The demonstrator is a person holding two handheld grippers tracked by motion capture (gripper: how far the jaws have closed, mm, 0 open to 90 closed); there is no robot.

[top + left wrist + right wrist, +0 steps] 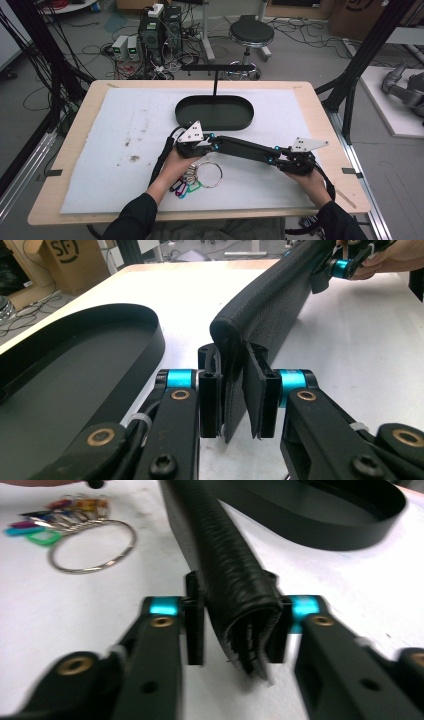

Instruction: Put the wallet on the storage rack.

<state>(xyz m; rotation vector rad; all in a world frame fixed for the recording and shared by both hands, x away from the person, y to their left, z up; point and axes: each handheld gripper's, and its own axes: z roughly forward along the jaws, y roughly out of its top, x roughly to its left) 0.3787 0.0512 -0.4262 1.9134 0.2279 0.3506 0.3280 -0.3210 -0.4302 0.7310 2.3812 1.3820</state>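
My keyring (209, 174) lies low centre on the table (75, 200). Above it, my left gripper (212, 145) and right gripper (274, 155) each clamp an end of the black case (245, 148). Beyond sits the tray (214, 113).

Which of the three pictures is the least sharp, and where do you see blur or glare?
Right gripper view: the softest, with the key ring and the near arms of the right gripper smeared. Left gripper view: crisp on the folded black leather strip between the jaws of the left gripper, white table cover bright. High view: even light, sharp enough, no strong glare on the black oval tray.
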